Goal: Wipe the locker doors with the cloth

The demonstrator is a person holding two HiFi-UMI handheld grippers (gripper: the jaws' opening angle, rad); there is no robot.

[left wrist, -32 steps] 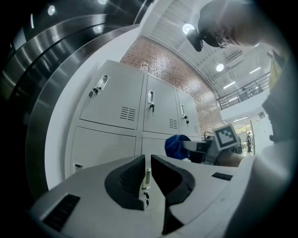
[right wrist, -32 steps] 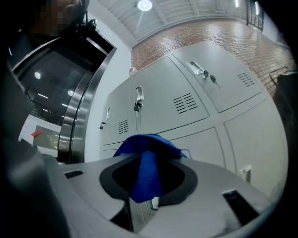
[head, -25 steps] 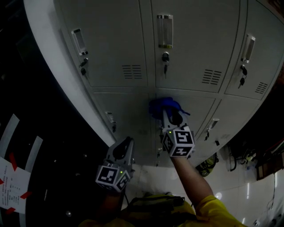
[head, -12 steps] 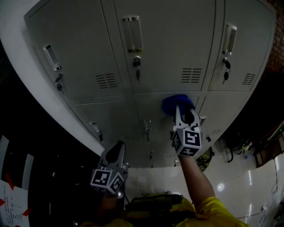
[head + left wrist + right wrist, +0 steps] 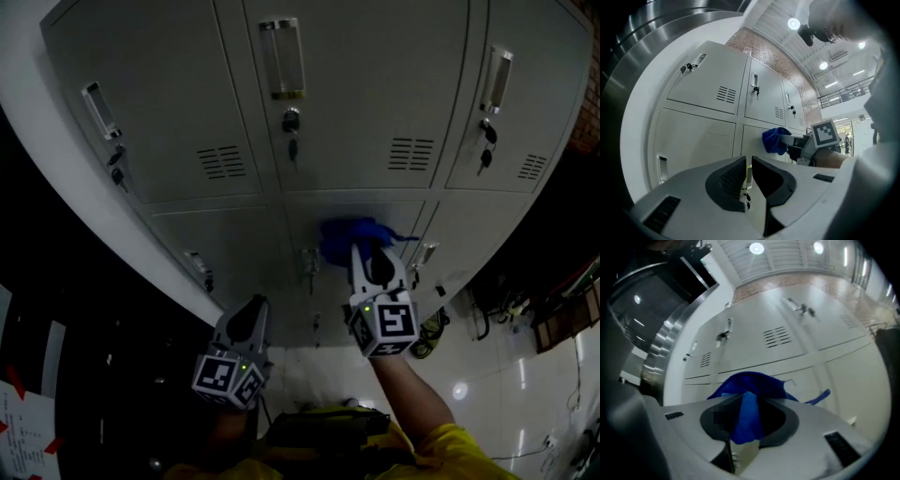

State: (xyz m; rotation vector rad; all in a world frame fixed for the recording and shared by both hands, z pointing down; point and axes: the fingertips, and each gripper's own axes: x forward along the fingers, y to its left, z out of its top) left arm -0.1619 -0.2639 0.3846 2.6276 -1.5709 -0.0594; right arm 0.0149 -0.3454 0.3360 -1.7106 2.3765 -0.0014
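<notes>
A bank of grey locker doors (image 5: 366, 84) fills the head view, an upper row above a lower one. My right gripper (image 5: 362, 247) is shut on a blue cloth (image 5: 352, 232) and presses it against the top of the lower middle door (image 5: 375, 211). In the right gripper view the cloth (image 5: 749, 389) bunches between the jaws of the right gripper (image 5: 746, 420) and spreads over the door. My left gripper (image 5: 256, 306) hangs lower left, off the lockers, its jaws shut and empty. The left gripper view shows the left gripper (image 5: 749, 174), the cloth (image 5: 775, 139) and the right gripper (image 5: 793, 140) beyond.
Each upper door has a metal handle (image 5: 283, 58) and a key hanging in its lock (image 5: 292, 122). Small handles (image 5: 308, 262) sit on the lower doors. Cables (image 5: 487, 319) lie on the shiny tiled floor (image 5: 487, 384) at the right. Papers with red tape (image 5: 19, 422) lie at the dark left.
The right gripper has slid the blue cloth to the left along the top of the lower middle door. The left gripper has stayed almost where it was, still shut.
</notes>
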